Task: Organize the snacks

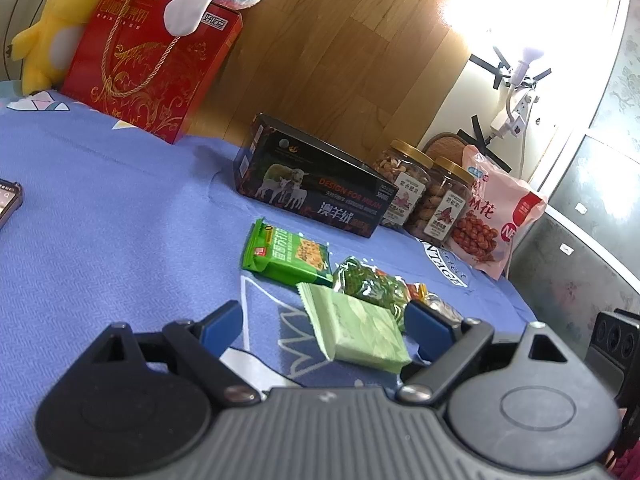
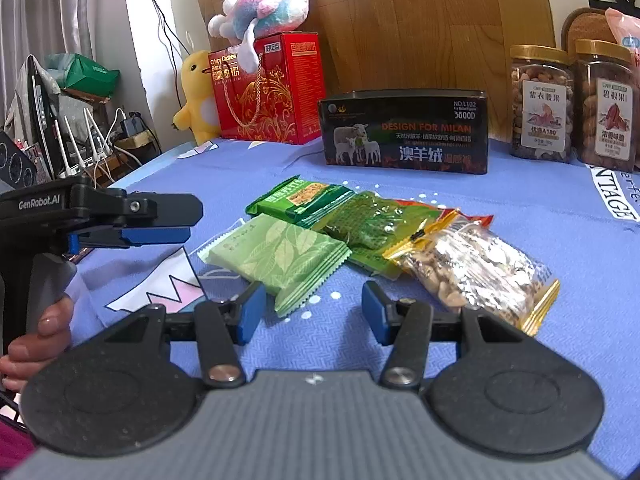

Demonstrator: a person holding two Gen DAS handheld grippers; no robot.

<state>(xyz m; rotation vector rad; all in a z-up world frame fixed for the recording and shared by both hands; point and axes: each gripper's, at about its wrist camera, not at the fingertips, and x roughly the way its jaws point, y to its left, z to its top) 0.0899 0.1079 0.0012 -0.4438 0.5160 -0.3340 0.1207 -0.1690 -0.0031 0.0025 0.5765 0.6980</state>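
Several snack packets lie together on the blue cloth: a pale green leaf-print packet, a bright green cracker packet, a dark green bag and a clear nut bag with gold ends. My left gripper stands wide open, with the pale green packet lying between its fingers untouched. From the side, the left gripper hovers just left of the pile. My right gripper is open, with only that packet's near corner between its fingers and the nut bag to its right.
Behind the pile stands a black box with sheep on it. Two nut jars and a pink bag sit at the cloth's right edge. A red gift box and plush toys stand far left. A phone lies left.
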